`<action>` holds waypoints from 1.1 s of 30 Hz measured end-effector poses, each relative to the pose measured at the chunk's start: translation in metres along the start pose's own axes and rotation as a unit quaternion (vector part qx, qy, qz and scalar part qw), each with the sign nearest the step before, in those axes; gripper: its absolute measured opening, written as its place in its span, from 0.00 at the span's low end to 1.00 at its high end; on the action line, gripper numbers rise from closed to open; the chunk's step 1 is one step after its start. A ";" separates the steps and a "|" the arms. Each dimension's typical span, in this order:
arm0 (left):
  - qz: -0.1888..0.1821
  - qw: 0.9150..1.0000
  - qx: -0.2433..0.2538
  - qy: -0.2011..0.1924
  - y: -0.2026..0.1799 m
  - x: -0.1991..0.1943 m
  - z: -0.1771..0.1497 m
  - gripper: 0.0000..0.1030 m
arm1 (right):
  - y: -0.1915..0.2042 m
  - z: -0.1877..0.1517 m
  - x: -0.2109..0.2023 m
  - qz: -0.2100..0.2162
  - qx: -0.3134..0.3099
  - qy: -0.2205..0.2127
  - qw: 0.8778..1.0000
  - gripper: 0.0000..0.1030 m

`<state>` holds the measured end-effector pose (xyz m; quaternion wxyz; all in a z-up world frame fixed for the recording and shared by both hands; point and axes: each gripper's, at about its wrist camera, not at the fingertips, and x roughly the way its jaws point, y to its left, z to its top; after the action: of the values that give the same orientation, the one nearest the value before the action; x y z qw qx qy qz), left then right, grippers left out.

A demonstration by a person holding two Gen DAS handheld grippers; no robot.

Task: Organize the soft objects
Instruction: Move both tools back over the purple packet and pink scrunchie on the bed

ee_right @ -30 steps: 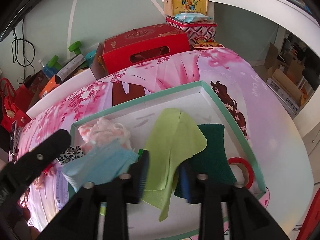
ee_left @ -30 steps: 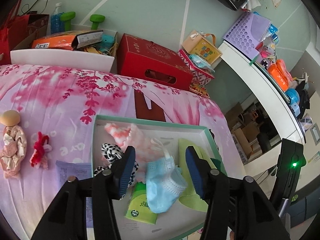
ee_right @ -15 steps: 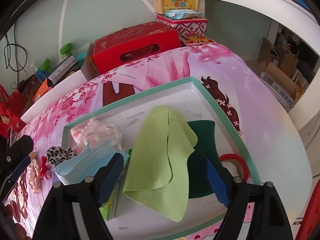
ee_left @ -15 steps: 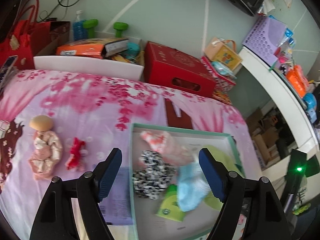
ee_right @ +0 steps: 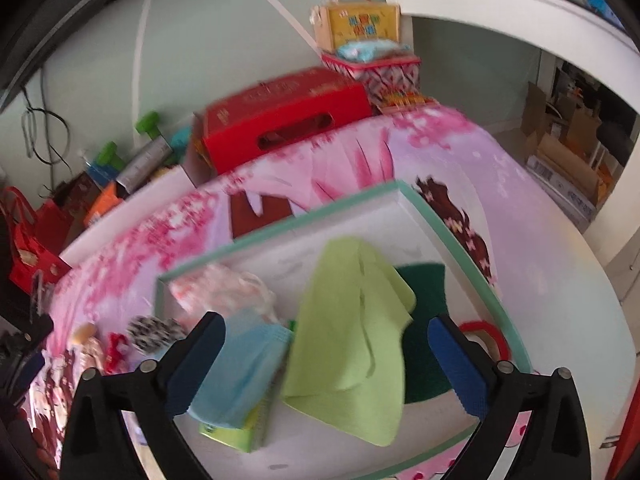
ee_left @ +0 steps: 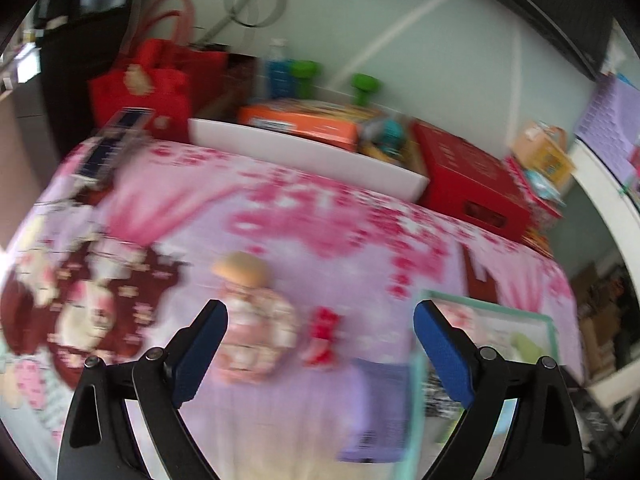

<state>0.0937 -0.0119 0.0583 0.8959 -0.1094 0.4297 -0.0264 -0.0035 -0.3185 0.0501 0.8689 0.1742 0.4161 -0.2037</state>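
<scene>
A green-rimmed white tray (ee_right: pixel 448 224) lies on the pink floral bedspread. In it lie a lime cloth (ee_right: pixel 352 320), a blue face mask (ee_right: pixel 240 368), a dark green pad (ee_right: pixel 424 328), a pink-white scrunchie (ee_right: pixel 224 292) and a green tissue pack (ee_right: pixel 236 436). My right gripper (ee_right: pixel 326 360) is open and empty above the tray. My left gripper (ee_left: pixel 320 348) is open and empty, above a pink scrunchie (ee_left: pixel 256 328) with a beige puff (ee_left: pixel 240 270) and a red bow (ee_left: pixel 324 336) on the spread, left of the tray (ee_left: pixel 416 364).
A purple packet (ee_left: pixel 376 392) lies beside the tray's left rim. A red tape ring (ee_right: pixel 486 334) sits at the tray's right rim. A red box (ee_right: pixel 288 120), a white bin (ee_left: pixel 304 156) and a red bag (ee_left: pixel 148 88) line the far edge of the bed.
My left gripper has swung left, away from the tray, over the scrunchie and red bow. My right gripper opened, dropped the lime cloth in the tray and pulled back slightly.
</scene>
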 end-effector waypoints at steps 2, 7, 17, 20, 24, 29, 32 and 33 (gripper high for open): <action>0.031 0.999 -0.013 -0.005 0.020 -0.007 0.005 0.92 | 0.008 0.003 -0.010 0.012 -0.006 -0.022 1.000 1.00; 0.064 0.997 -0.053 0.001 0.060 -0.017 0.009 0.92 | 0.045 0.003 -0.034 0.058 -0.045 -0.067 0.995 1.00; 0.079 0.993 -0.089 0.000 0.095 -0.024 0.005 0.92 | 0.141 -0.024 -0.034 0.136 -0.155 -0.060 0.977 1.00; 0.080 0.992 -0.096 0.002 0.104 -0.023 0.003 0.92 | 0.164 -0.037 -0.024 0.158 -0.183 -0.035 0.970 1.00; 0.084 0.991 -0.102 0.021 0.111 -0.016 -0.003 0.97 | 0.185 -0.056 -0.008 0.179 -0.206 0.017 0.962 0.99; 0.076 0.989 -0.108 0.065 0.113 -0.002 -0.017 0.97 | 0.197 -0.075 0.014 0.183 -0.217 0.074 0.956 0.99; 0.064 0.989 -0.105 0.086 0.111 0.007 -0.023 0.97 | 0.199 -0.083 0.021 0.168 -0.227 0.094 0.955 0.94; 0.062 0.988 -0.101 0.096 0.109 0.010 -0.024 0.97 | 0.200 -0.085 0.023 0.162 -0.232 0.099 0.954 0.93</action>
<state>0.0762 0.0888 0.0116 0.8345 -0.1697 0.5205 0.0620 0.0542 -0.1114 0.0077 0.8612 0.0519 0.5020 0.0601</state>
